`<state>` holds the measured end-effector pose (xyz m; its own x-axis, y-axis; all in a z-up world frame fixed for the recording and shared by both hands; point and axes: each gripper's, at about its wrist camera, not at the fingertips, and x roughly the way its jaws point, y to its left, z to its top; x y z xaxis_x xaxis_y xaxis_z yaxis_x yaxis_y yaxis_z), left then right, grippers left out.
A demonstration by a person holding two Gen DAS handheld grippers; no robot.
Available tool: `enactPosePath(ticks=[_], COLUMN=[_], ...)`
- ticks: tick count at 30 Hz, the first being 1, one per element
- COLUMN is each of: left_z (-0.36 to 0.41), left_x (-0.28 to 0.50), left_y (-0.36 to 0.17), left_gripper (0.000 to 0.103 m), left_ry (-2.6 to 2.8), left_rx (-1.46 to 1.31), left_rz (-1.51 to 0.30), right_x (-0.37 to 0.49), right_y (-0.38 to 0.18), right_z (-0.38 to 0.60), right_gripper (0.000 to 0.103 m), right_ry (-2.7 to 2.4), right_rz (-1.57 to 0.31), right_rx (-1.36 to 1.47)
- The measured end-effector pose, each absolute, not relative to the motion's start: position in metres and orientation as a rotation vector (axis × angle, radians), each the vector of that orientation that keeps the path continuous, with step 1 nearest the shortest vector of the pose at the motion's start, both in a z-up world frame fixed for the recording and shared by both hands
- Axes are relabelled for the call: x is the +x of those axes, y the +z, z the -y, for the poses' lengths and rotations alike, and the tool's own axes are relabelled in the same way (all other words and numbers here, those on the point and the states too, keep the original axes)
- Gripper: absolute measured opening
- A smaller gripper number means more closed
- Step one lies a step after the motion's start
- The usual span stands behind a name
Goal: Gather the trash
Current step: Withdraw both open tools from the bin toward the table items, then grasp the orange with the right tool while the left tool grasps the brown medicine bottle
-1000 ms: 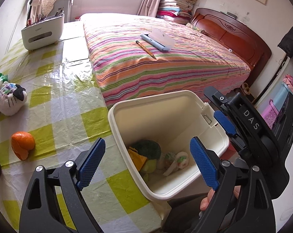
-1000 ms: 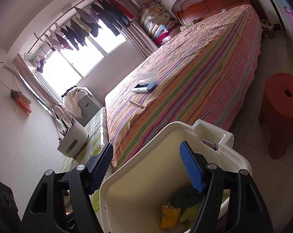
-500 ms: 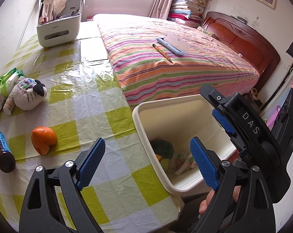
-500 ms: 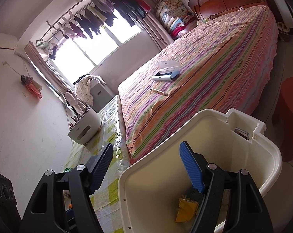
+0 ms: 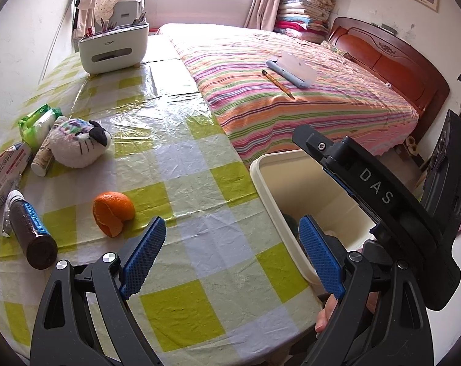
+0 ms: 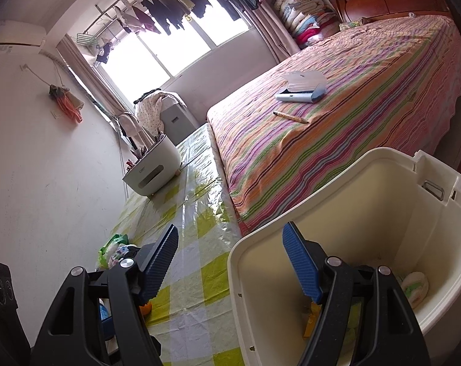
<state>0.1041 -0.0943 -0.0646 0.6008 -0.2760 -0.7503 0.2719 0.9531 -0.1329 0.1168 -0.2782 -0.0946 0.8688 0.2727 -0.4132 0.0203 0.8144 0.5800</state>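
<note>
**A:** Item one, the claws. What are they doing?

**B:** Left claw [image 5: 230,259] is hanging released over the near edge of the surface [image 5: 175,158], pads spread, nothing between them. Right claw [image 6: 230,259] is also standing released and empty, straddling the near-left rim of the bin [image 6: 383,213]. In the left view its black body is crossing over the bin's right side.

**A:** Item two, the bin?

**B:** Cream plastic, open-topped, sitting just off the right edge of the surface, between it and the striped bed [image 5: 291,97]. Scraps are lying in the bottom: something yellow, something pale and crumpled. I cannot tell more.

**A:** Item three, trash remaining on the surface?

**B:** An orange peel [image 5: 113,210], cupped and torn, is lying on the checked cloth, near and left of the left claw's left pad, clear of it.

**A:** Other entries?

**B:** A dark bottle [image 5: 32,235] is lying on its side at the near left. Farther along: a plush cat toy [image 5: 78,143], a green packet [image 5: 36,122], a small tube and a printed box at the left edge. A white organiser [image 5: 114,48] is standing at the far end. On the bed, a pencil [image 5: 277,84] is lying beside an open blue case [image 5: 288,70]. Part of a hand [image 5: 328,314] is showing low, below the bin.
</note>
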Motion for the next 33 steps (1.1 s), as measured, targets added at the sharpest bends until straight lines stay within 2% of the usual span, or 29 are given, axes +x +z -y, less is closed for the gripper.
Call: enactPosePath(ticks=[12,21,33], left_z=[0.028,-0.068,-0.113], left_x=[0.086,0.102,0.120], left_y=[-0.067,-0.071,-0.096], left_gripper=[0.088,0.088,0.088], left_ry=[-0.188,-0.101,-0.074], left_rx=[0.051,-0.321,-0.582], left_rz=[-0.827,-0.913,-1.006], right_x=[0.125,0.133,0.140], right_y=[-0.096,-0.097,-0.099], right_z=[0.220,0.167,0.092], right_gripper=[0.069,0.069,0.069], right_ry=[0.254,0.351,0.452], right_rz=[-0.566,-0.623,-0.715], right_rx=[0.513,0.411,0.186])
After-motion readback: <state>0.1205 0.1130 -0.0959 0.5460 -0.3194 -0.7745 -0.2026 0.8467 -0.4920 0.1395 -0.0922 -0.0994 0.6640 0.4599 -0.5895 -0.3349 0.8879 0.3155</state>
